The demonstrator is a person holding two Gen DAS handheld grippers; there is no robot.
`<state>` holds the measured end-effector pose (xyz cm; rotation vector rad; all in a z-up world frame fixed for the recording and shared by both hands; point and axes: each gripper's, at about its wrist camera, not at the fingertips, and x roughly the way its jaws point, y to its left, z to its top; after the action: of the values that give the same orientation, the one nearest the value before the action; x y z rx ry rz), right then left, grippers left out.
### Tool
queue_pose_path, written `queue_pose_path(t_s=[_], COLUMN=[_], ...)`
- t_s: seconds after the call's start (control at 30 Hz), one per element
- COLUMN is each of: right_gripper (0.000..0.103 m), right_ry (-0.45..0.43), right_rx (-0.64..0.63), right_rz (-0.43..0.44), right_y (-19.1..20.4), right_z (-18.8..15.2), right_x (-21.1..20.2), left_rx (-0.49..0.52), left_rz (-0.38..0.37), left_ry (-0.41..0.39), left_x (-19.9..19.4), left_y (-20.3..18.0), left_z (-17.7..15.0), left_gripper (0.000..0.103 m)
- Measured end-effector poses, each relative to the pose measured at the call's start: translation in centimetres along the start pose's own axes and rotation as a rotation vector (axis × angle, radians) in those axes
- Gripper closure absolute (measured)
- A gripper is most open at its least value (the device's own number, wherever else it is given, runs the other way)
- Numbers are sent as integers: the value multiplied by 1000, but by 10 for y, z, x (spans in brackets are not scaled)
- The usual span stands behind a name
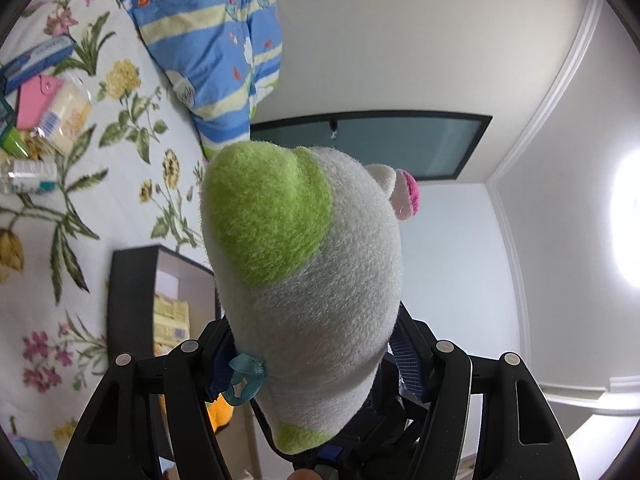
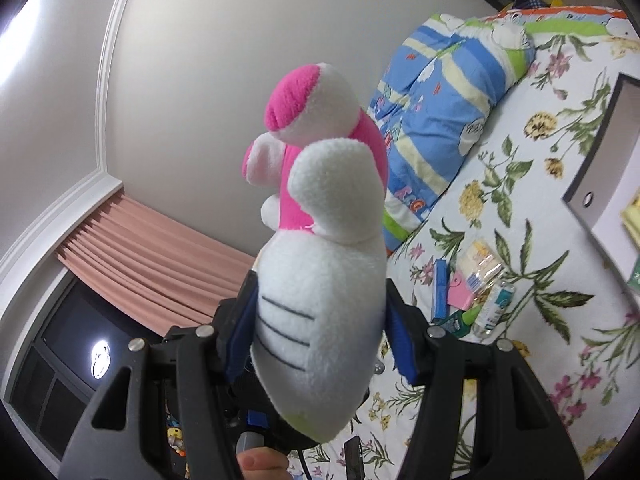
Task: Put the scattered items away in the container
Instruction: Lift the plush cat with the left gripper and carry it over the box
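A white plush toy with green and pink patches (image 1: 304,280) fills the middle of the left wrist view; my left gripper (image 1: 312,360) is shut on it, raised above the bed. The same plush toy (image 2: 320,300) shows its white belly and pink parts in the right wrist view, where my right gripper (image 2: 316,336) is also shut on it. The dark open container (image 1: 132,304) stands on the floral bedsheet at lower left, with yellow packets inside; its rim (image 2: 600,140) appears at the right edge of the right wrist view. Scattered items (image 1: 44,116) lie on the sheet.
A striped blue quilt (image 1: 208,48) is bunched at the head of the bed, also in the right wrist view (image 2: 444,112). A pile of a blue box, pink card, snack bag and small bottle (image 2: 472,292) lies on the floral sheet (image 2: 560,320). Walls and a curtain (image 2: 160,248) are behind.
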<state>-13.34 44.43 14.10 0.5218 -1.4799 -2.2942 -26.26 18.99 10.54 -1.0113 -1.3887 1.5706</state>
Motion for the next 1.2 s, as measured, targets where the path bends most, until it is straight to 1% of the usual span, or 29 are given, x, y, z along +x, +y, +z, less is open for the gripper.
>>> queue_pose_path(t_s=[0.27,0.43,0.6,0.77,0.9,1.03,1.2], right_gripper=[45,45,45,45,45,45,45], right_ry=[-62,-104,-141,-159,-159,-156,-149], right_rx=[18,32,55,84,107,130,147], right_rz=[-22,-53,-86,-119,-148,-163,-176], right_y=[-22,-43,-68,-95,-118,-137,-151], right_z=[22,37,50,58,64,66,66], right_x=[-51,-84,-109,-122,-126,-125,-121], left_rx=[6,-3,-16,-40,-72,-90,-110], left_rz=[9,12,21,45,61,81,89], left_ry=[77,132,180,219,238,242,251], left_x=[52,90,124,154,171,180,184], left_y=[-5,1,11,31,51,67,81], left_z=[-33,-52,-65,-76,-82,-84,-82], left_gripper=[36,36,36,36,36,36,36])
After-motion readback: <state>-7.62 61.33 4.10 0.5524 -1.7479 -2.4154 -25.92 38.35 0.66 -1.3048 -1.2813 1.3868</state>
